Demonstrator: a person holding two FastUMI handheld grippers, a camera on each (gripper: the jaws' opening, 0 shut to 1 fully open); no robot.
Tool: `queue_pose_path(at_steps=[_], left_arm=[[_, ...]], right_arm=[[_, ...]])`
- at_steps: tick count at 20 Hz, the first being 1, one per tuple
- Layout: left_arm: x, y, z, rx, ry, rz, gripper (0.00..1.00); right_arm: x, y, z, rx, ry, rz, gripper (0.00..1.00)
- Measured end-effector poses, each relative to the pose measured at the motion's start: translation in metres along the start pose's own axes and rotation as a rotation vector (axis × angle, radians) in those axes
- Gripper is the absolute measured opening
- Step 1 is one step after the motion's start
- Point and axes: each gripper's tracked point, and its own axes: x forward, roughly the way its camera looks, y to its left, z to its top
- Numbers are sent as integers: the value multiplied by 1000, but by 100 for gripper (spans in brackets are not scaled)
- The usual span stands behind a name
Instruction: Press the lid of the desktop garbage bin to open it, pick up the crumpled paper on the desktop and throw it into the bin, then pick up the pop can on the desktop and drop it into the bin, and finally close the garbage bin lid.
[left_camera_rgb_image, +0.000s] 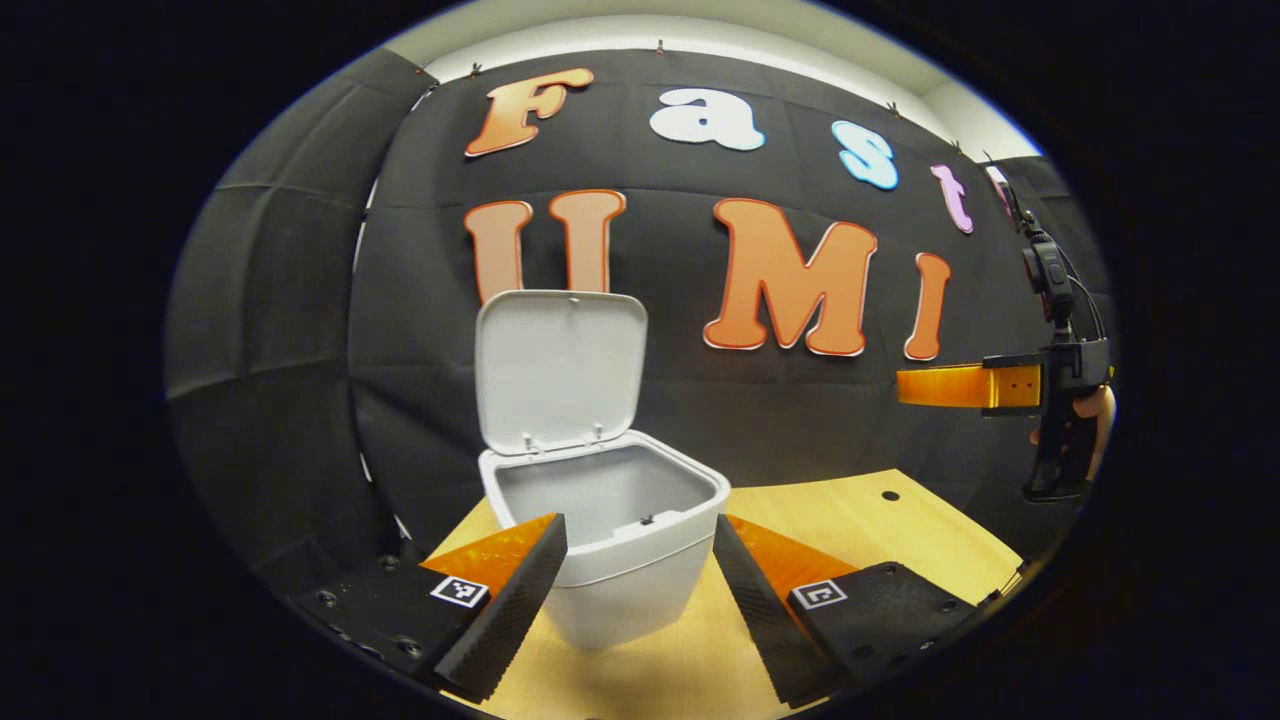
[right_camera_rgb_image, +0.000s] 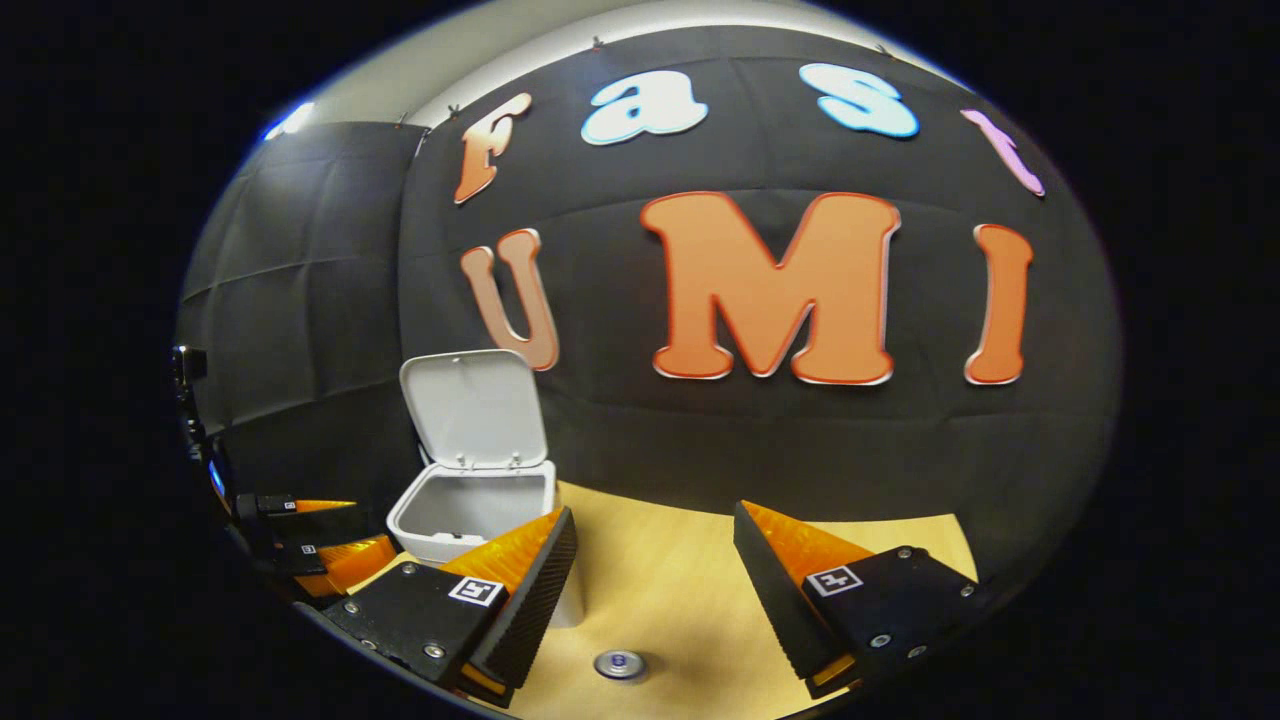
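Nearest thing in the left gripper view is the left gripper (left_camera_rgb_image: 640, 580) itself, jaws spread wide with nothing between them. They sit either side of the bin's front wall but aren't pinching it, as far as I can tell. Same deal in the right gripper view: the right gripper (right_camera_rgb_image: 655, 575) is wide open and empty, hovering over bare wooden desktop (right_camera_rgb_image: 690, 590) to the right of the bin. There's a small round metal thing (right_camera_rgb_image: 620, 664) in the desktop just below it, maybe a fastener, too small to say.

Then the desktop garbage bin (left_camera_rgb_image: 625, 570) itself, white, with its lid (left_camera_rgb_image: 560, 365) flipped up and standing open at the back. So the press-to-open step looks done to me.

What about the crumpled paper and the pop can? I can't spot either one on the desktop around the bin. The part of the bin's inside I can see looks bare, but the bottom is hidden behind the front wall, so I can't say whether they're already in there. Either way the lid still needs closing.

Farther off, right of the bin in the left gripper view, is the other gripper, with a hand (left_camera_rgb_image: 1100, 420) on its handle, cut off at the edge.
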Motion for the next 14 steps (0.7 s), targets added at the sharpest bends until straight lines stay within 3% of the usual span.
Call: queue_pose_path(at_steps=[7, 14], left_arm=[[17, -77, -13, 22, 14, -130, 94], [31, -134, -34, 29, 21, -211, 94]], right_arm=[[-75, -93, -12, 56, -33, -189, 94], [-120, -155, -30, 99, -43, -318, 94]])
